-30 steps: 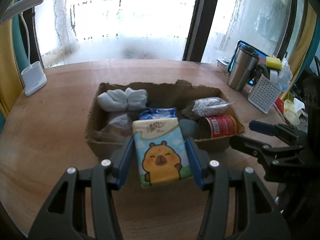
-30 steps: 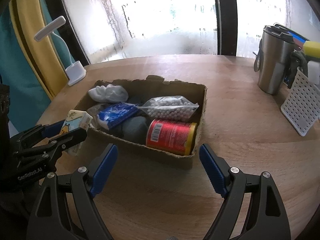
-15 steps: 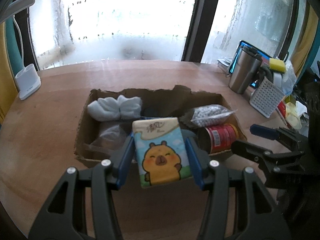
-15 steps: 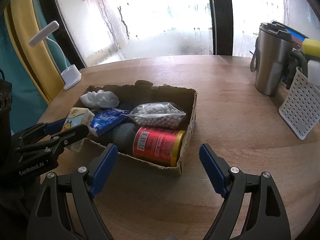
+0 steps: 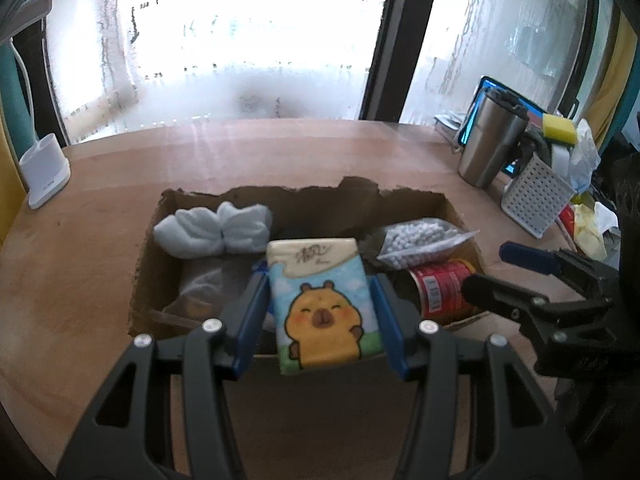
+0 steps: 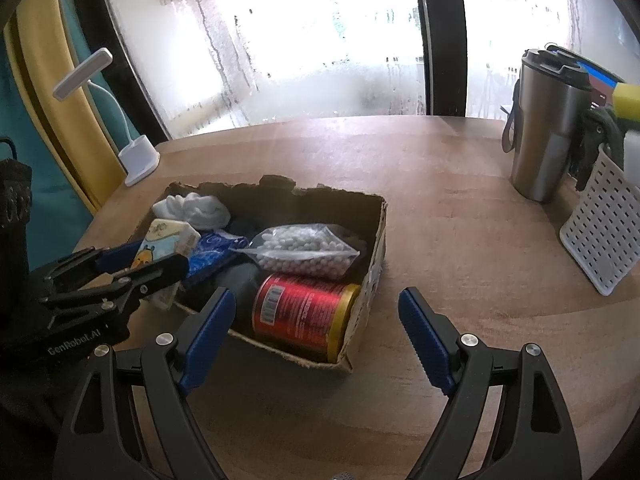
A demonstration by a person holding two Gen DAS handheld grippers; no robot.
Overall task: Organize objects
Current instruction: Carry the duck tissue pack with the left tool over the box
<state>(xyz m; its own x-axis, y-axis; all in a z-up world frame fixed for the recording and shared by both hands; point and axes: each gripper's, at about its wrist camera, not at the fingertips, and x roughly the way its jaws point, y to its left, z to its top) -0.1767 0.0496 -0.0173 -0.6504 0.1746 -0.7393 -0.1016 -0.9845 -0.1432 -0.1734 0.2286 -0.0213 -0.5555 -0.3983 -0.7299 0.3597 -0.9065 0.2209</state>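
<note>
My left gripper is shut on a tissue pack printed with a yellow capybara and holds it above the near left part of an open cardboard box. The pack also shows in the right wrist view. In the box lie white socks, a blue packet, a bag of white beads and a red can. My right gripper is open and empty, just in front of the box's near right corner.
A steel tumbler and a white perforated basket with a yellow sponge stand at the table's right. A white lamp base stands at the far left. Bare wooden table lies between the box and the tumbler.
My left gripper has carried the tissue pack forward from in front of the box to over its near left part. The right gripper stays open and has shifted slightly.
</note>
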